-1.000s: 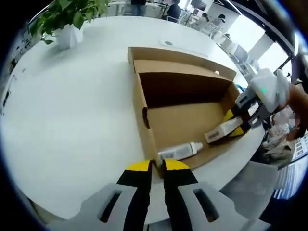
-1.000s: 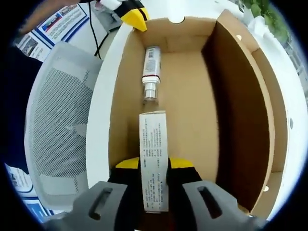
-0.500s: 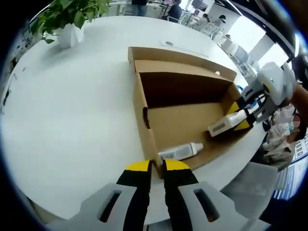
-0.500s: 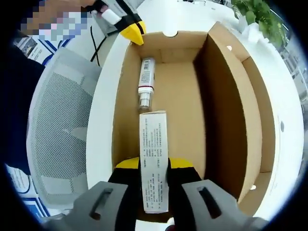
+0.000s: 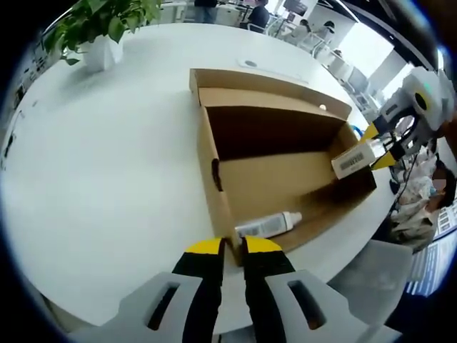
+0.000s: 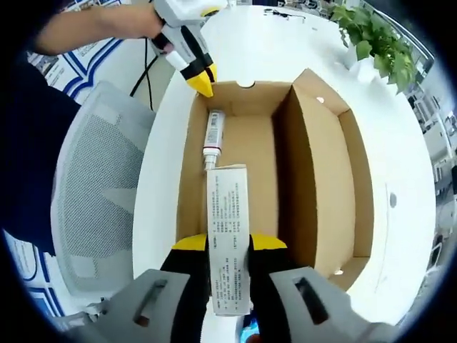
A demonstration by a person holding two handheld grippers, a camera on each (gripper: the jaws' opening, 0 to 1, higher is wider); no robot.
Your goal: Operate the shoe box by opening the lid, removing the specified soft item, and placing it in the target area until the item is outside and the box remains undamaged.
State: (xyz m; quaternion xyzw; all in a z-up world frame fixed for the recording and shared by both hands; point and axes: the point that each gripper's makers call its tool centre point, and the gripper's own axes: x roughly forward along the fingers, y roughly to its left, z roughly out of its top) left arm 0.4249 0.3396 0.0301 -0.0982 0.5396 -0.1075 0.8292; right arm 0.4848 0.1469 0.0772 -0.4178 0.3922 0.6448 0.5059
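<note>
An open cardboard shoe box [image 5: 275, 132] lies on the white table with its lid [image 5: 257, 80] folded back. A white bottle [image 5: 268, 224] lies inside along the near wall, also seen as the bottle [image 6: 213, 132]. My left gripper [image 5: 233, 247] is shut on the box's end wall; it shows as the left gripper [image 6: 200, 77] at the box's far end. My right gripper [image 6: 228, 244] is shut on a white printed tube [image 6: 228, 229]. The right gripper [image 5: 377, 141] holds the tube [image 5: 355, 161] in the air just above the box's right end.
A potted plant [image 5: 100, 36] stands at the table's far side, seen also as the plant [image 6: 371, 36]. A grey mesh chair [image 6: 93, 207] stands at the table edge beside the box. A person's arm [image 6: 86, 28] holds the left gripper. A small round disc [image 5: 248, 64] lies beyond the lid.
My right gripper has risen and drawn back with the white tube, lifting it from the box floor to above the box's end. The left gripper, box and bottle have stayed put.
</note>
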